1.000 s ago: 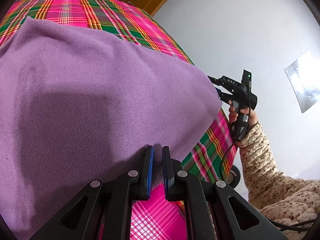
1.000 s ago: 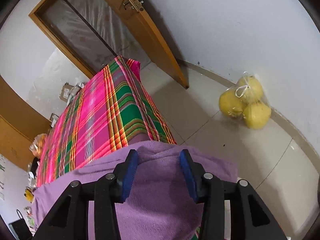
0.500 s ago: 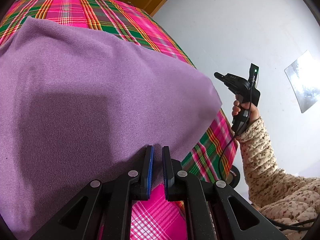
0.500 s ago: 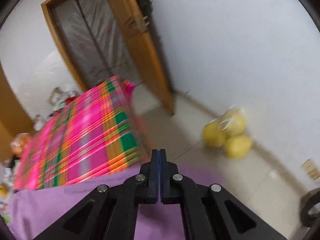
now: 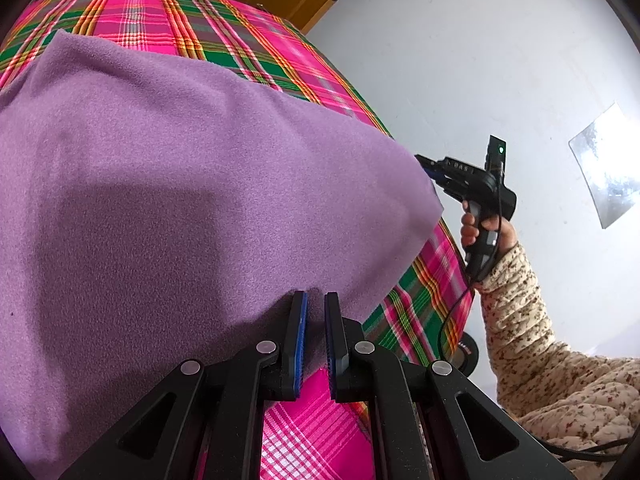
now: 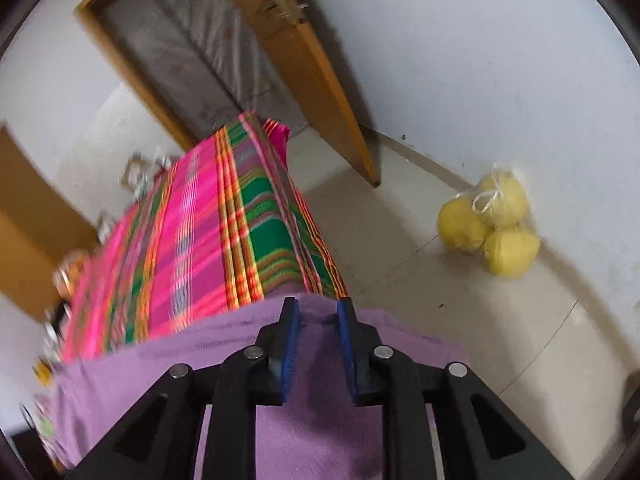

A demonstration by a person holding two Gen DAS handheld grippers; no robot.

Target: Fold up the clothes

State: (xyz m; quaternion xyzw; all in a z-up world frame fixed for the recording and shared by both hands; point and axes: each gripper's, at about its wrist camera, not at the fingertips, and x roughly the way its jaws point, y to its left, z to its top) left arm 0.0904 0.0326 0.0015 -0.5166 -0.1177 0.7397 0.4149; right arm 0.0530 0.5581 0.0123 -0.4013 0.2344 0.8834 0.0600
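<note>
The purple fleece cloth [image 5: 192,184] lies spread over the plaid-covered table [image 5: 248,44], its right corner overhanging. It looks soft, light and limp, best taken at corners. The left gripper [image 5: 316,320] is clenched on its near edge. The right gripper [image 6: 318,328] has just been opening, jaws apart over the corner, not pressing it.

black grippers [image 5: 316,312] – blue-padded jaws, floral quilted sleeve [image 5: 516,300]

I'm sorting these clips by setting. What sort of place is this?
Probably a room in a home: a plaid-covered table bearing a purple garment, a wooden door, and bagged yellow fruit on the tiled floor.
</note>
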